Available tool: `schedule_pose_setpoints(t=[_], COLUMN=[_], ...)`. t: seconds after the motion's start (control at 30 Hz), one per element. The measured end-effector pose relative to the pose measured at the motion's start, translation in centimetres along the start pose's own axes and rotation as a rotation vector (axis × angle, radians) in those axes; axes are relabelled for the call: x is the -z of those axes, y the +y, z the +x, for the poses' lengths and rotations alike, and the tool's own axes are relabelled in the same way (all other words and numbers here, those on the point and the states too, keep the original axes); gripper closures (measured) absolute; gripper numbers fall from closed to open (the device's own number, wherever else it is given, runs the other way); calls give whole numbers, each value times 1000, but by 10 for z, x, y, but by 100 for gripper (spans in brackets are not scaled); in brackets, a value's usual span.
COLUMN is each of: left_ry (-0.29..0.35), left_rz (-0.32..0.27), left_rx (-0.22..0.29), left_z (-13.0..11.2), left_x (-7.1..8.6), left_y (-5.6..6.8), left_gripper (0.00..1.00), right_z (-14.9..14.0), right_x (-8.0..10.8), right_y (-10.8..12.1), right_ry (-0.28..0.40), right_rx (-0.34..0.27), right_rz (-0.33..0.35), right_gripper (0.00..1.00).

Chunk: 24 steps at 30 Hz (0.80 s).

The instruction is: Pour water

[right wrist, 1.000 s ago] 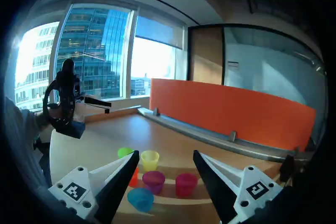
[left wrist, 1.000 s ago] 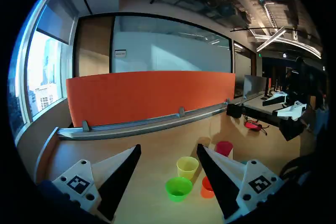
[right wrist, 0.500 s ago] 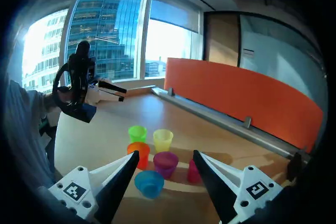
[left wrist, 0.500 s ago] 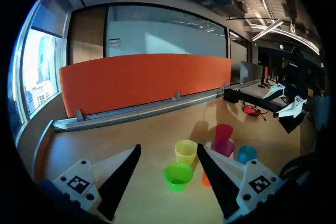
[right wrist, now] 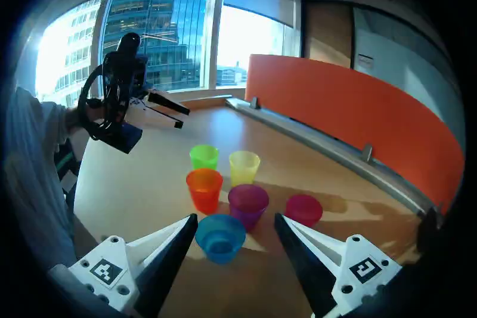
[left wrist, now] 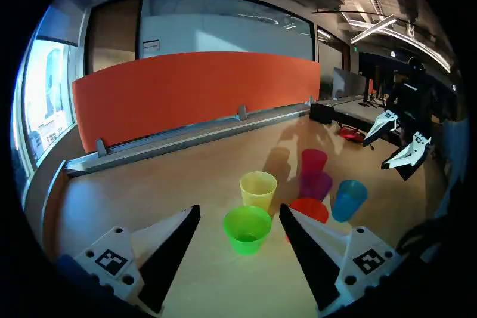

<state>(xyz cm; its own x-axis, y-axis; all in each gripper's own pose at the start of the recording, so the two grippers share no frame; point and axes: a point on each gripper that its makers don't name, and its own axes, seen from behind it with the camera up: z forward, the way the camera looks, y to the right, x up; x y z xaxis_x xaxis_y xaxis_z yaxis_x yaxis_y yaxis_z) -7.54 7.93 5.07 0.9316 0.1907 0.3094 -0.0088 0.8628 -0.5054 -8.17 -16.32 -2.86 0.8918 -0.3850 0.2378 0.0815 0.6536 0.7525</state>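
Fingers [left wrist: 170,246] of left gripper [left wrist: 238,207] and right gripper [right wrist: 234,216] spread wide, both empty. Left faces green cup [left wrist: 246,231], right faces blue cup [right wrist: 220,238], both near purple cup [right wrist: 248,201]. Risk: cups packed tight, a finger closing could tip orange cup [right wrist: 204,190] or yellow cup [right wrist: 244,167] beside purple cup and spill. Orange divider [left wrist: 191,88] well behind purple cup.

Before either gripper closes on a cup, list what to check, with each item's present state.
1. Left gripper jaws open: ok.
2. Right gripper jaws open: ok.
3. Green cup upright, in line between the left jaws: ok.
4. Blue cup upright, in line between the right jaws: ok.
5. Orange cup and purple cup stand close behind the blue cup; room for the jaws: cannot tell.
6. Water in either cup: cannot tell.
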Motion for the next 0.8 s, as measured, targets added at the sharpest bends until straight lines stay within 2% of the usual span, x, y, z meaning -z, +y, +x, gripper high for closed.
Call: schedule_pose_setpoints(t=[0.8], left_ry=[-144], left_rz=[-52], left_rx=[-13], left_z=[-67], left_x=[-25], left_y=[12], left_gripper=[1], right_z=[-72], right_x=[-27], right_y=[-12], right_ry=[-133], right_rx=[8], right_rz=[51], right_gripper=[1])
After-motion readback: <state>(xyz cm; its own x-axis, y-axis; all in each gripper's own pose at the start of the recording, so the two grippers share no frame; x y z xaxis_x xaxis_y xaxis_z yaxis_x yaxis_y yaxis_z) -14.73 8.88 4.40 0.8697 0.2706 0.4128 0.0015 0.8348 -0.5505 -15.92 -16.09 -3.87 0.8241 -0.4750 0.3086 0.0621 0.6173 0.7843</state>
